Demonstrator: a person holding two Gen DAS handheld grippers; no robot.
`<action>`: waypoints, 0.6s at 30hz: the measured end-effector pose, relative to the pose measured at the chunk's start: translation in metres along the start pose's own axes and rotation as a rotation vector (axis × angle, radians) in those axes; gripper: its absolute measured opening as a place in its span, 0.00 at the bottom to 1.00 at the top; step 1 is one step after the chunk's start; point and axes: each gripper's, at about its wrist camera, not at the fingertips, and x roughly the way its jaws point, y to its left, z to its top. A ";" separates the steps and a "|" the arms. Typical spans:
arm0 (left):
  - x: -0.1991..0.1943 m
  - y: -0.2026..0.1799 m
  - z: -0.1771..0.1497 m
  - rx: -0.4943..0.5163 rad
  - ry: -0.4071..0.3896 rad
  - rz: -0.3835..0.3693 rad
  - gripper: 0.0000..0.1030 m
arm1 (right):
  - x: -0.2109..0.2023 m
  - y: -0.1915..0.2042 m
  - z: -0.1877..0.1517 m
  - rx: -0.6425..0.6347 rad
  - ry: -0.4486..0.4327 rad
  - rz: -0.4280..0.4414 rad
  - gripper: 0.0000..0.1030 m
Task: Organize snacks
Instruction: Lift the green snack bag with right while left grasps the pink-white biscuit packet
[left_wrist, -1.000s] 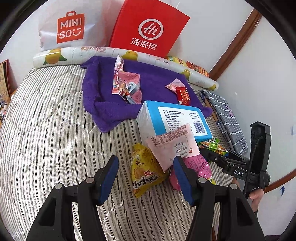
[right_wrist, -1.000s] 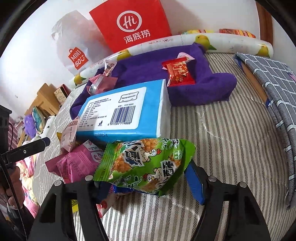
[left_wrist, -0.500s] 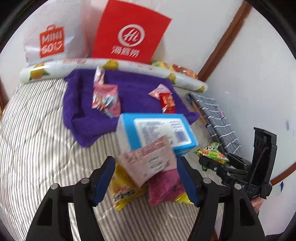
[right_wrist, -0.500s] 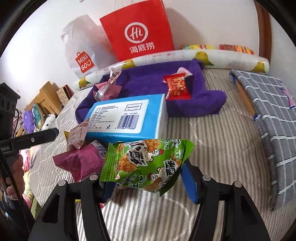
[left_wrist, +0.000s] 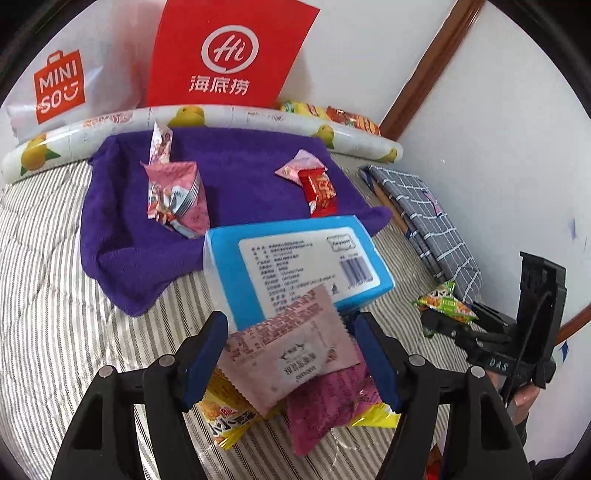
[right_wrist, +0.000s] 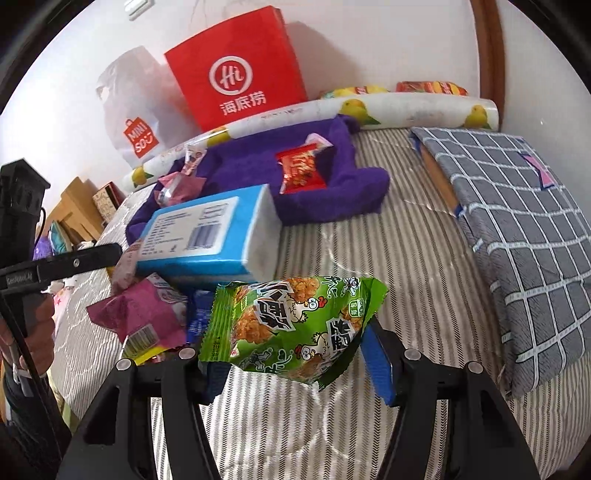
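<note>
My left gripper (left_wrist: 291, 360) is shut on a pale pink snack packet (left_wrist: 291, 354), held above a yellow packet (left_wrist: 225, 417) and a magenta packet (left_wrist: 325, 406) on the striped bed. My right gripper (right_wrist: 295, 358) is shut on a green chicken-print snack bag (right_wrist: 295, 325), lifted above the bed; it also shows in the left wrist view (left_wrist: 445, 304). A blue tissue pack (left_wrist: 295, 266) lies ahead. On the purple towel (left_wrist: 229, 177) lie pink packets (left_wrist: 177, 192) and a red packet (left_wrist: 319, 190).
A red paper bag (left_wrist: 229, 55) and a white Miniso bag (left_wrist: 62, 85) stand against the wall behind a lemon-print roll (left_wrist: 236, 114). A grey checked cloth bundle (right_wrist: 517, 221) lies at the bed's right side. Wooden furniture (right_wrist: 77, 210) stands past the left edge.
My left gripper has closed on the pale pink packet and lifted it. My right gripper has risen and pulled back from the tissue pack, still holding the green bag.
</note>
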 end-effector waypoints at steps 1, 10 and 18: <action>0.000 0.002 -0.002 -0.005 0.005 -0.007 0.68 | 0.001 -0.001 0.000 0.002 0.003 -0.002 0.60; -0.003 0.000 -0.018 0.060 0.041 -0.011 0.68 | 0.004 -0.001 0.003 -0.005 0.001 -0.002 0.60; 0.003 -0.008 -0.020 0.123 0.027 0.035 0.68 | 0.002 -0.001 0.002 -0.011 -0.002 -0.011 0.60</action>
